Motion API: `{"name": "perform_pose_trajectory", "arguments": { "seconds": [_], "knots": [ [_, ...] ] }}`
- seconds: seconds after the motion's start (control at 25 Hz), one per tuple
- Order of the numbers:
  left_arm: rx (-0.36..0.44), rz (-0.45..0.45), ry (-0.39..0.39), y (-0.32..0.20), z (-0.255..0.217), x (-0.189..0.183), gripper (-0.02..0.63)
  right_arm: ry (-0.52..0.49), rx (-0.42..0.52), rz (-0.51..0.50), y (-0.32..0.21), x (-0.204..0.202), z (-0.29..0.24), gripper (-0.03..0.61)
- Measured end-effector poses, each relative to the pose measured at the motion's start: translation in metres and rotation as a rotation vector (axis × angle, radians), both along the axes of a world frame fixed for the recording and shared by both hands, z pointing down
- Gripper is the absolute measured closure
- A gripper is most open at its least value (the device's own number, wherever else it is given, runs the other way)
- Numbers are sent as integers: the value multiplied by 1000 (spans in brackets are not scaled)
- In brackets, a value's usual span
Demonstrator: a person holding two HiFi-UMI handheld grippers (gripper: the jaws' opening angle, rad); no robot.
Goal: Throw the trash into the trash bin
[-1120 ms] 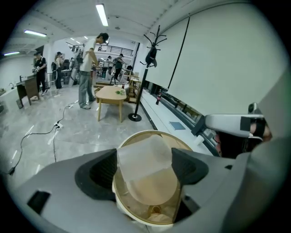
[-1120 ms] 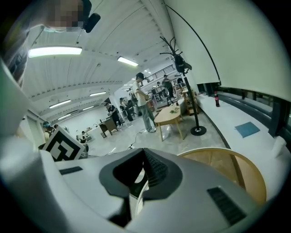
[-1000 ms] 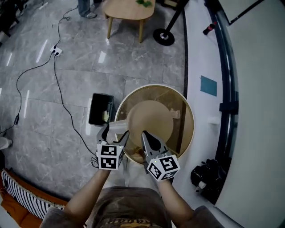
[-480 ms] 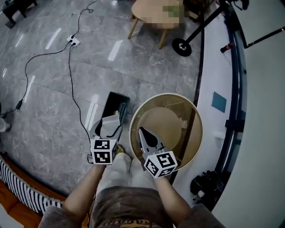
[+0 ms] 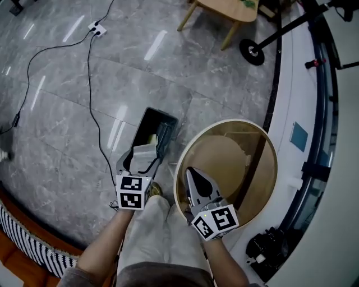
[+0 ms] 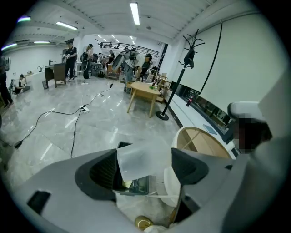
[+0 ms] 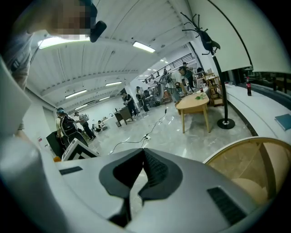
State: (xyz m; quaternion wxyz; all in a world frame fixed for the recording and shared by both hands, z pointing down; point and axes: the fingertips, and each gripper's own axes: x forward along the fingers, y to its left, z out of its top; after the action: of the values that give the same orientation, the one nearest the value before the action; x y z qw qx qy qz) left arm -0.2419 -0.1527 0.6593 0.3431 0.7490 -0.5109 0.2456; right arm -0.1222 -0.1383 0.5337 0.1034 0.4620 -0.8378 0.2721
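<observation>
A black rectangular trash bin stands on the grey floor left of the round table, with some yellowish scraps inside. My left gripper hovers over the bin's near end, shut on a pale translucent plastic piece of trash. In the left gripper view the trash sits between the jaws of my left gripper, with the bin below it. My right gripper is shut and holds nothing, above the near rim of the table. In the right gripper view the pads of my right gripper touch.
The round glass-topped table with a wooden rim fills the right. Black cables and a power strip cross the floor. A wooden table and a stand base are far off. A striped rug lies at bottom left.
My left gripper has carried the plastic trash leftward off the round table's edge to above the black bin. The right gripper stays shut over the table.
</observation>
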Motion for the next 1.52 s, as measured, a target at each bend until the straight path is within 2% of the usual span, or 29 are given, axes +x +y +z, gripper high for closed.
{"name": "perform_pose_trajectory", "arguments": {
  "seconds": [0.24,0.48,1.0,1.16,1.32,1.36,1.4,1.48,1.52],
  "knots": [
    [-10,-28,8,-16,78,2,229,-19,-41,32,-3,-5,64,561],
    [-28,-37,-2,-14,105,7,229,-11,-101,5,12,-4,93,561],
    [-18,-28,-6,-17,97,12,227,-7,-89,6,6,9,82,561],
    [-10,-11,-10,-12,74,22,229,-16,-87,-3,9,13,69,561],
    [-9,-7,20,1,35,37,232,-25,-84,-12,17,21,45,561],
    [-14,-13,26,5,23,40,245,-28,-84,-11,20,23,37,561],
    [-21,-23,25,8,10,41,297,-32,-85,-10,22,26,28,561],
    [-34,-49,2,16,-15,40,514,-37,-88,-14,28,30,12,561],
    [-34,-58,-10,20,-28,40,551,-40,-90,-19,32,32,4,561]
  ]
}}
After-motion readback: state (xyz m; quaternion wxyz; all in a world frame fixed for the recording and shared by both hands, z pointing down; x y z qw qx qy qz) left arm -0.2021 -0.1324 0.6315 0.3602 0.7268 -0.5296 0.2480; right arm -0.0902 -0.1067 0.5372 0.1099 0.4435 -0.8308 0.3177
